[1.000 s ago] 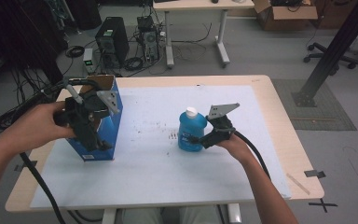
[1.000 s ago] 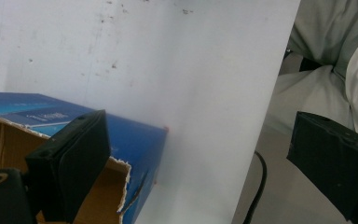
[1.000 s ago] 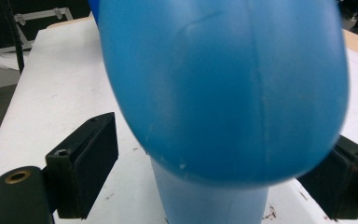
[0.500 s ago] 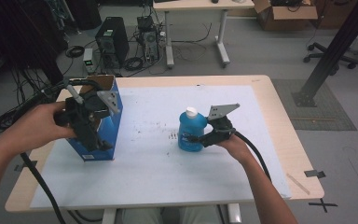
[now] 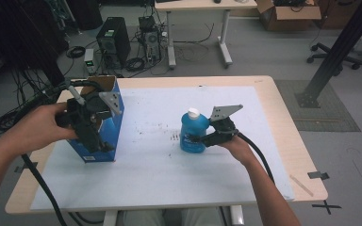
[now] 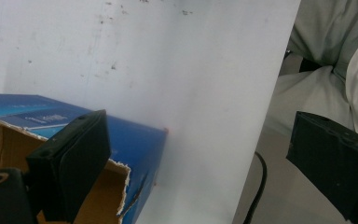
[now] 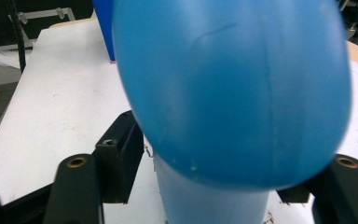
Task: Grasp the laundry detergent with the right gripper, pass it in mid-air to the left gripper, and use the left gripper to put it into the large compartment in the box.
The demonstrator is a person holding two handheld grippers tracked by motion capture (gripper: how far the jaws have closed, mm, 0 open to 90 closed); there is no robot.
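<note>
Blue plastic sits between the jaws of our right hand-held gripper: it pinches the blue bottle low on its body, and the bottle stands upright on the white sheet near the middle of the surface, white cap up. In the right gripper view the bottle's body bulges close above the two jaws, one on each side of it.

Our left hand-held gripper is at the open cardboard box, blue outside and brown inside, which stands upright at the left of the sheet. Its jaws are spread wide; in the left gripper view one jaw hangs over the torn rim of the box and the other is well out past the sheet's edge, so nothing is gripped.

We judge the step in hand to be holding the bottle ready to go into the box. The next move calls for lifting it clear, carrying it left over the opening, and steadying the box first so it does not tip.

Against the earlier frames we see almost no difference: bottle, box and both hands sit where they were.
</note>
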